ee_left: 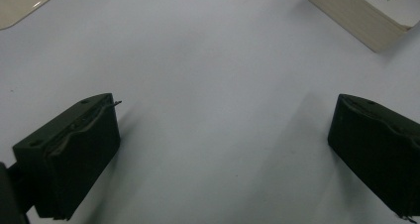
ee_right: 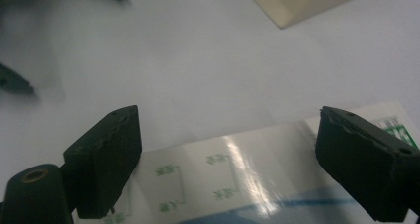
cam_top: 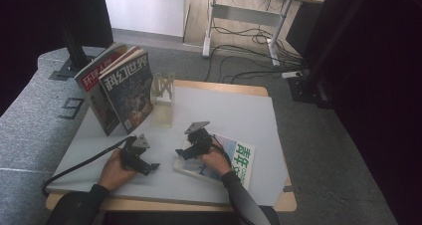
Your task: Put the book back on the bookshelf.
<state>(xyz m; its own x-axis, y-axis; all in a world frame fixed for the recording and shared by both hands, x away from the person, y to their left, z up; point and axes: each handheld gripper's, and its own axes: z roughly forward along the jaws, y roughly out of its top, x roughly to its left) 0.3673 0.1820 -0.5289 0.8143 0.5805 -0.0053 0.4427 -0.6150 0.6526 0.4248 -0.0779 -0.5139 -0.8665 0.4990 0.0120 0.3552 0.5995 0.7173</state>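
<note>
A magazine with green characters (cam_top: pixel 234 161) lies flat on the white mat at the right front. My right gripper (cam_top: pixel 180 153) hovers over its left edge, jaws spread wide and open. In the right gripper view the glossy cover (ee_right: pixel 233 184) lies under the gap of that gripper (ee_right: pixel 228 154), with nothing pinched. My left gripper (cam_top: pixel 149 168) rests on the mat to the left, open. Bare mat lies between its pads (ee_left: pixel 223 149), and the flat magazine's corner (ee_left: pixel 366 21) shows at the top right of the left gripper view.
Two magazines (cam_top: pixel 124 88) stand leaning at the back left against a pale bookend (cam_top: pixel 163 88), whose beige base (ee_right: pixel 302 1) shows ahead of the right gripper. The white mat (cam_top: pixel 234 110) covers a wooden table. A desk and floor cables (cam_top: pixel 249 36) lie beyond.
</note>
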